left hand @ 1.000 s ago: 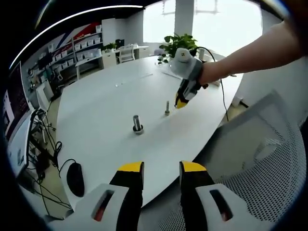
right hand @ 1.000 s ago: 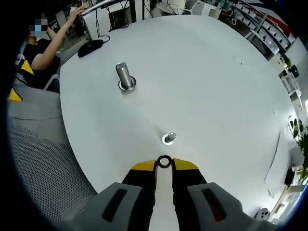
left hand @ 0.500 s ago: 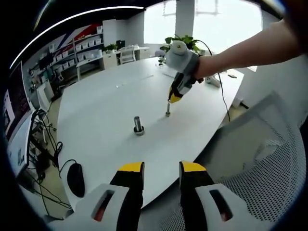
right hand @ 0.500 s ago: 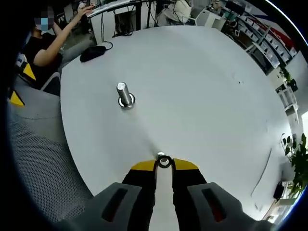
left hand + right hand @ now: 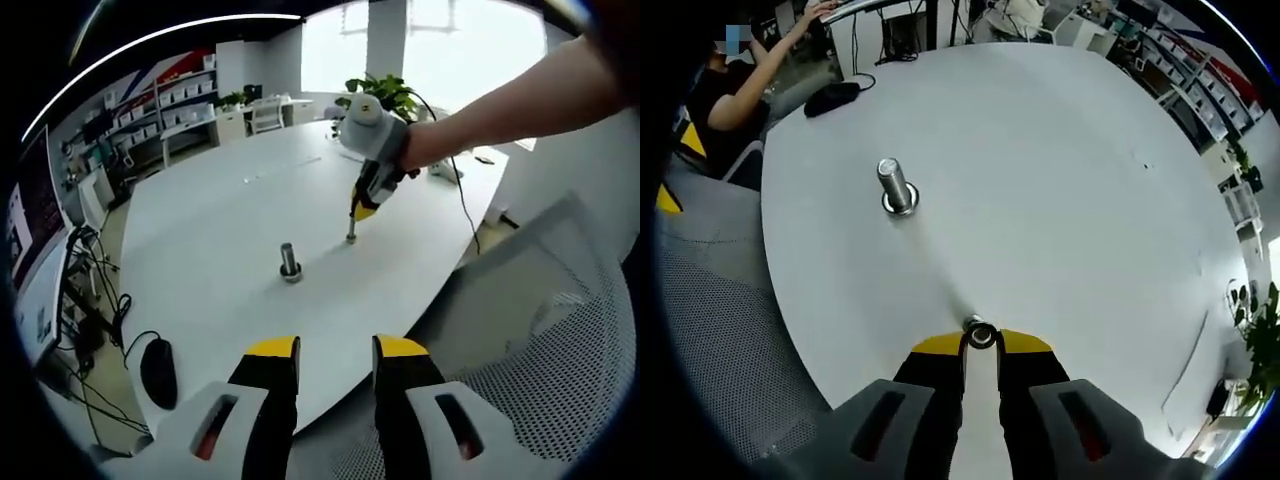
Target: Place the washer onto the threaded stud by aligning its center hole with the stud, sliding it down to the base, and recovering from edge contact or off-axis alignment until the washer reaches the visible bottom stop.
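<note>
Right gripper (image 5: 981, 340) is pinched on the washer (image 5: 982, 337), ring held between its yellow tips. The washer sits directly over the small threaded stud (image 5: 351, 237), whose top just peeks out at the ring's far edge in the right gripper view. In the left gripper view that gripper (image 5: 362, 211) comes down steeply from the far right onto the stud, tips at or just above the stud's top.

Step in hand, as I read it: seating the hole on the stud tip.
- Keep the ring level; it looks slightly off-axis, with the stud top toward the far rim rather than dead centre.
- Nudge sideways until the hole drops over the thread; don't push down against an edge.
- If it catches, lift a touch, re-centre, retry.
- Let go only once it is threaded on, so it can slide to the base.

Left gripper (image 5: 335, 350) hangs back at the near edge of the white table (image 5: 210, 230), jaws apart, holding nothing.

Hard to make out:
- Whether the hole is already over the stud tip; the tips cover the junction.
- Stud shaft and bottom stop are hidden in the right gripper view, tiny in the left.
- The larger bolt (image 5: 896, 186) stands well apart to the left, not involved.
</note>
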